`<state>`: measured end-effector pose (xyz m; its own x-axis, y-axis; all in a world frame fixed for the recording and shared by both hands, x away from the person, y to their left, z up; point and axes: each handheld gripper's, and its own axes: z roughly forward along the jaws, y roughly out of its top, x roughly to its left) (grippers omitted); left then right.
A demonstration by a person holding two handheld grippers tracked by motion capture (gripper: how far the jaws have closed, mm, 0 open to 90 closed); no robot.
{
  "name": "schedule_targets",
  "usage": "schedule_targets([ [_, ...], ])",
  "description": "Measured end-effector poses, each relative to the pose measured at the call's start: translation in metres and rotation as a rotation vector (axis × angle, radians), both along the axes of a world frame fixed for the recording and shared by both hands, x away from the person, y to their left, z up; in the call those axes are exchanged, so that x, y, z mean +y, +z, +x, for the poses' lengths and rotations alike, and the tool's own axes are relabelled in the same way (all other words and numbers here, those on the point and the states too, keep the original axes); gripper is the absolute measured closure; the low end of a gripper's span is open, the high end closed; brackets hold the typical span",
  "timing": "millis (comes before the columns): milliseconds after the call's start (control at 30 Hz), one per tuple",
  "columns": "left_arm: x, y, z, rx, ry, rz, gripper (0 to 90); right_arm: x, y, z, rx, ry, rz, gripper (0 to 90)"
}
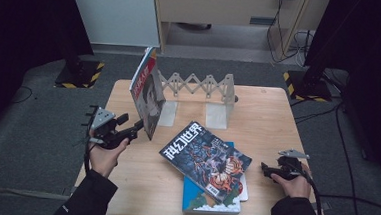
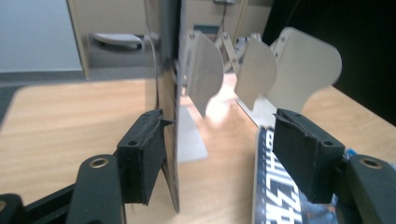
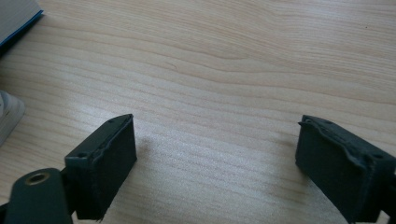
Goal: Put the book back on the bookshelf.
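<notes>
A magazine stands upright on its edge at the left end of a white folding book rack, leaning slightly. My left gripper is at its lower near corner and is open. In the left gripper view the magazine's edge stands between the jaws of the left gripper, right against the left pad, with a wide gap to the other pad. A dark science-fiction magazine lies flat on a blue book mid-table. My right gripper rests near the table's right edge, and in its own view the right gripper is open over bare wood.
The rack's white dividers stand behind the magazine at the back of the wooden table. The dark magazine's cover lies just right of my left gripper. Stand bases with striped tape sit on the floor beyond the table.
</notes>
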<state>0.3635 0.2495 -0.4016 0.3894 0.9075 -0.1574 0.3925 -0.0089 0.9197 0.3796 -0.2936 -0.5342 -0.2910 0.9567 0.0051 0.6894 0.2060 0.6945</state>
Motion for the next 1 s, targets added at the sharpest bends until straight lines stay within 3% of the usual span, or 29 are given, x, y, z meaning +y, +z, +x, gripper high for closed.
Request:
schedule_targets([
  [67,-0.002,-0.015,-0.002,0.016,-0.025,0.004,34.8,0.000,0.002,-0.001,0.012,0.007,-0.007,17.2],
  [200,-0.004,-0.027,-0.004,0.035,-0.043,0.019,33.8,0.001,0.006,-0.002,0.012,0.007,-0.026,19.8],
  [367,-0.008,-0.042,-0.002,0.125,-0.089,-0.025,26.6,0.003,0.018,-0.007,-0.020,-0.021,-0.010,21.0],
  [600,-0.022,-0.059,-0.003,0.134,-0.135,-0.008,25.0,0.006,0.033,-0.011,-0.079,-0.019,0.042,24.6],
  [700,-0.028,-0.071,-0.003,0.144,-0.160,0.027,24.4,0.010,0.046,-0.014,-0.124,-0.011,0.078,26.2],
  [1000,-0.039,-0.082,0.002,0.190,-0.199,0.000,24.3,0.028,0.062,-0.017,-0.160,0.058,0.125,26.0],
])
